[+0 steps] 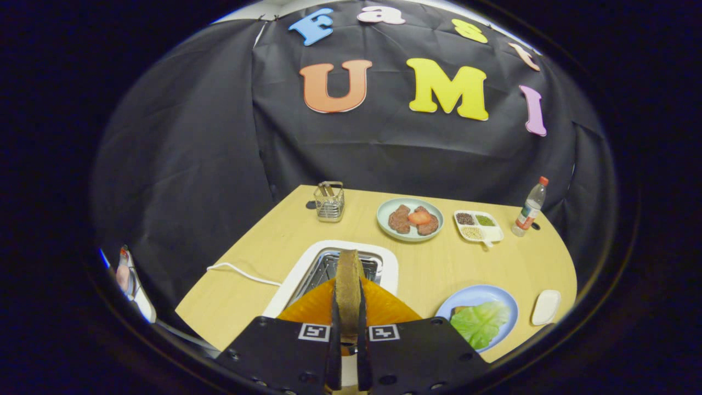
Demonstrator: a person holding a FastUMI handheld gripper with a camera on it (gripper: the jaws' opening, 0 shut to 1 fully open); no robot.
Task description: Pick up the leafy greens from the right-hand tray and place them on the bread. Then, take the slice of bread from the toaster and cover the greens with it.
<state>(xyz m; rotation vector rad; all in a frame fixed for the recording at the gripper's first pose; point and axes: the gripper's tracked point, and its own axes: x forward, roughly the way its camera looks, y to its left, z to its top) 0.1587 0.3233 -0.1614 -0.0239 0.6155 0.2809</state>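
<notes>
My gripper (347,307) is shut on a brown slice of bread (348,288), held upright on edge between both fingers. Directly below and ahead of it lies the white toaster (296,274) with its metal slot open. To the right of the fingers a blue plate (496,293) carries a green lettuce leaf (480,323) lying on another slice of bread (458,310), of which only a corner peeks out.
Beyond the toaster stand a wire holder (329,202), a pale green plate with meat and a tomato slice (409,219), a white divided tray of seeds (478,226) and a bottle (530,207). A small white tray (545,307) sits right of the blue plate. A white cable (241,272) runs left.
</notes>
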